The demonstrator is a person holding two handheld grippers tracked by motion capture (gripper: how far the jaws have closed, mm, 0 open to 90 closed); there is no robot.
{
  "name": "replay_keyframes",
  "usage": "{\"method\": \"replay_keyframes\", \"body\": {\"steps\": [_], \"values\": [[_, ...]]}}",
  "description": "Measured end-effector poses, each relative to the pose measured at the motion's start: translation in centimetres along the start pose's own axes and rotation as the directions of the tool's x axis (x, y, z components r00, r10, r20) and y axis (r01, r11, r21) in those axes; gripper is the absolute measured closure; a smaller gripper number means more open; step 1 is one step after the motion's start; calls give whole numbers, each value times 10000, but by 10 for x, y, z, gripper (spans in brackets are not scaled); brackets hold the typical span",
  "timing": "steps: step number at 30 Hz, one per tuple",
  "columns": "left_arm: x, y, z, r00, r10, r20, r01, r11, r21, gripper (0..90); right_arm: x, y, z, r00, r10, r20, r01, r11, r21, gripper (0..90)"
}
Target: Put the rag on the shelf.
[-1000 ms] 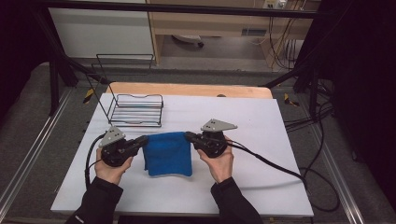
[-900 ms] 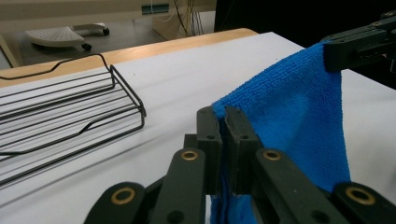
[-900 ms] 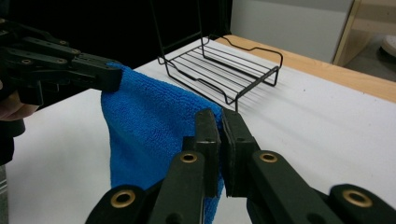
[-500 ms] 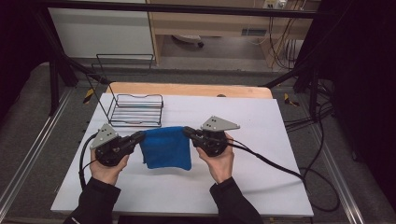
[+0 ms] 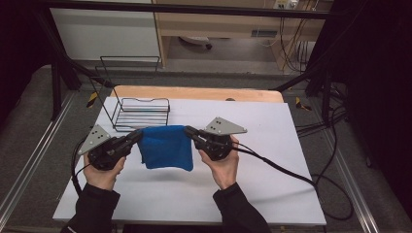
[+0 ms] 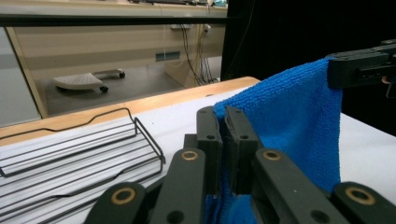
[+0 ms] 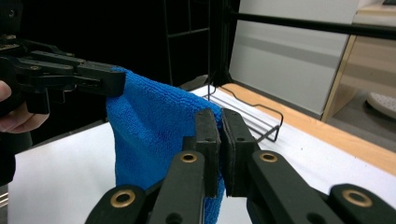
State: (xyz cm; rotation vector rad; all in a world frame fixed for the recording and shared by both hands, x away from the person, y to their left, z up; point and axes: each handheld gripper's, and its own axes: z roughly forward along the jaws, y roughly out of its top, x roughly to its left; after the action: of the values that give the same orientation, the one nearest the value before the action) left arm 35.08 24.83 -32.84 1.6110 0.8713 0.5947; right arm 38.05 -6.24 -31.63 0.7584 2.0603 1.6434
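Blue cloth (image 5: 166, 147) hangs above white table (image 5: 272, 194), stretched between 2 grippers: left gripper (image 5: 138, 135) and right gripper (image 5: 188, 131) each pinch 1 top corner.

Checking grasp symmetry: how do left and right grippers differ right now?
The left gripper holds the blue cloth's left top corner; the right gripper holds its right top corner. In the high view, the left sits slightly nearer the person. Both are shut on the cloth, which hangs between them above the table.

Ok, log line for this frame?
left gripper: shut on cloth | right gripper: shut on cloth | cloth: blue, hanging off table between both | rack: behind, untouched
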Motion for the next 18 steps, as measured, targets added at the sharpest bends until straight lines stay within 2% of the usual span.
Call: {"method": "replay_keyframes", "body": {"steps": [8, 18], "values": [[6, 11, -10, 9998, 26, -182, -36, 9985, -542, 853, 7, 15, 6, 9995, -308, 70, 310, 9984, -465, 869], [15, 28, -20, 9990, 84, -449, -141, 9917, -1278, 853, 16, 41, 12, 9971, -707, 264, 730, 9922, -1009, 869]]}}
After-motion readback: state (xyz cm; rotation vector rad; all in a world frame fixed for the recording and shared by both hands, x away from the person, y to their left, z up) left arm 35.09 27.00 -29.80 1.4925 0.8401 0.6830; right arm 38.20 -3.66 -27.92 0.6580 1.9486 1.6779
